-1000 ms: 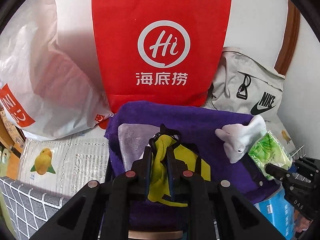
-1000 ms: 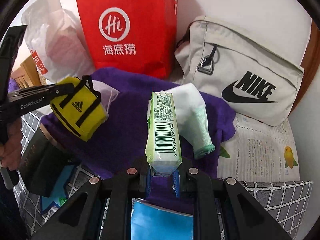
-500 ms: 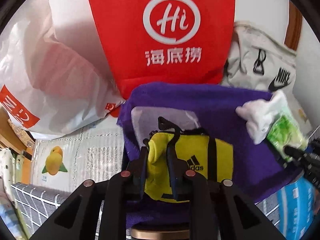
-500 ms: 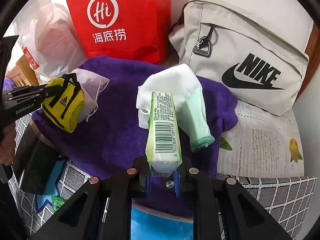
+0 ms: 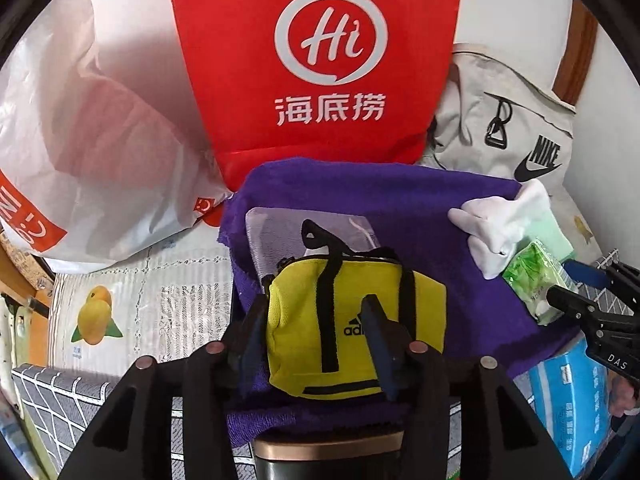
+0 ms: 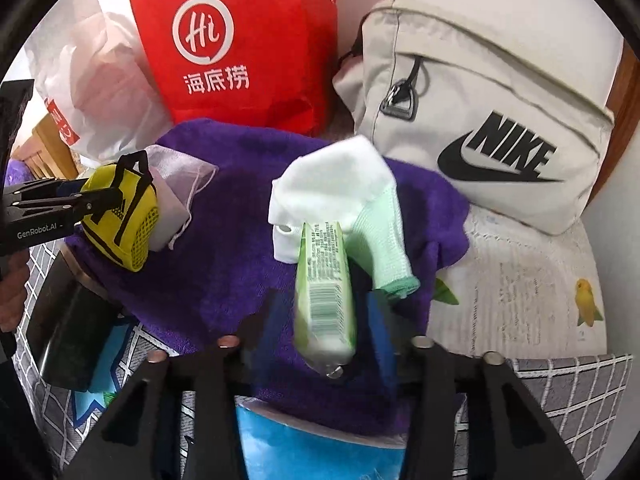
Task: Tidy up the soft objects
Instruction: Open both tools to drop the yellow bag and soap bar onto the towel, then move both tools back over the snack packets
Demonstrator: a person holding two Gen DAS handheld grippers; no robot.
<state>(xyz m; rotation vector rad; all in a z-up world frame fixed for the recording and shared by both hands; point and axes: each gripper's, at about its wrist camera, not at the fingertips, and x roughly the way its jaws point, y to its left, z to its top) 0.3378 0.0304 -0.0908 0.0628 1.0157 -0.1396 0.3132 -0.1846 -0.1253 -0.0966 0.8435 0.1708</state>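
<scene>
Jaws newly parted around yellow pouch (image 5: 356, 328)

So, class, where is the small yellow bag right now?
In the left wrist view the yellow bag lies low in the middle on the purple towel, between the opening jaws of the left claw, in front of the red bag.

Both black two-finger grippers, left (image 5: 316, 320) and right (image 6: 326, 316), angled downward toward twelve o'clock, jaws opening.

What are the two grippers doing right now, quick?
Left gripper: opening, letting go of the yellow bag.
Right gripper: opening, tissue pack loose between its fingers.
</scene>
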